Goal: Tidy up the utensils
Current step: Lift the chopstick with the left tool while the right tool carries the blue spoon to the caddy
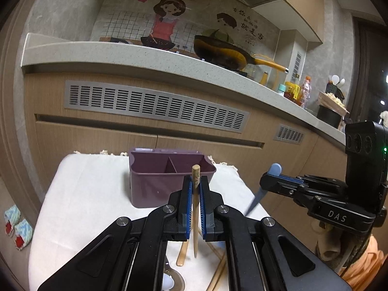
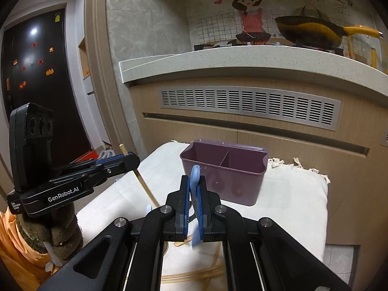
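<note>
While both tongs are up off the table, each one is clamped on something. The left gripper (image 1: 196, 189) is pinched tight on a wooden chopstick (image 1: 195, 218), holding it close to upright with the blunt top poking out above the pads and the thin end hanging down over the cloth. The right gripper (image 2: 193, 194) is closed on a light blue utensil (image 2: 194, 177), rounded end sticking up, the rest too blurry to say what it is exactly.

Down near the front edge of the table, more stuff lies loose on the white cloth (image 1: 92, 194): a wooden spoon handle (image 1: 182, 252), a couple more chopsticks (image 1: 218, 274) crossing each other, and a metal spoon (image 1: 173, 278) half hidden under the left gripper.

Further back, near the far edge, sits the purple holder (image 2: 225, 172), two compartments with a divider. From these angles I see nothing in it.

Behind that are wood cabinets with a metal vent (image 2: 249, 104), then a speckled counter (image 1: 135, 55) with a yellow pan (image 1: 220, 53) on it.
</note>
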`<state>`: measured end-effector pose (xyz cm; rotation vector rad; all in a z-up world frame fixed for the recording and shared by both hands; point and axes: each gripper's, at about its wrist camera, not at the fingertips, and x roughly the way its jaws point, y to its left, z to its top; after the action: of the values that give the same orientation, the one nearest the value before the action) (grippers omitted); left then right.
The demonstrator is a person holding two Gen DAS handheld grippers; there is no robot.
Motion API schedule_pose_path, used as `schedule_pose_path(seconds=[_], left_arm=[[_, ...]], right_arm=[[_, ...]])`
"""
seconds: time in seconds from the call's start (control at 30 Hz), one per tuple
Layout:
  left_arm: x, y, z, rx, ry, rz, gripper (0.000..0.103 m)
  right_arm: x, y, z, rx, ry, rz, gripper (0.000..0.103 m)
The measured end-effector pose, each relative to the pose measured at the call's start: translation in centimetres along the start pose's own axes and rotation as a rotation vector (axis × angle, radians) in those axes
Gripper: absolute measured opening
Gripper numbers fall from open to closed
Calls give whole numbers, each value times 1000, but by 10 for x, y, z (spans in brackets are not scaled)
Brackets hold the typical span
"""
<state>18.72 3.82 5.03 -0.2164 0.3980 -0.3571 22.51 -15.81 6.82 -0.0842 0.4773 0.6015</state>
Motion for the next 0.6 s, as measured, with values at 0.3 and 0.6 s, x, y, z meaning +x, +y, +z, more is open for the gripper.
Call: schedule_pose_path(seconds=[0.3, 0.6], left_arm=[[-10, -16, 37, 114, -63, 18, 6], [1, -23, 136, 245, -284, 110, 6]], right_arm=[[-23, -3, 18, -15, -45, -51, 5], [-39, -6, 122, -101, -251, -201, 5]])
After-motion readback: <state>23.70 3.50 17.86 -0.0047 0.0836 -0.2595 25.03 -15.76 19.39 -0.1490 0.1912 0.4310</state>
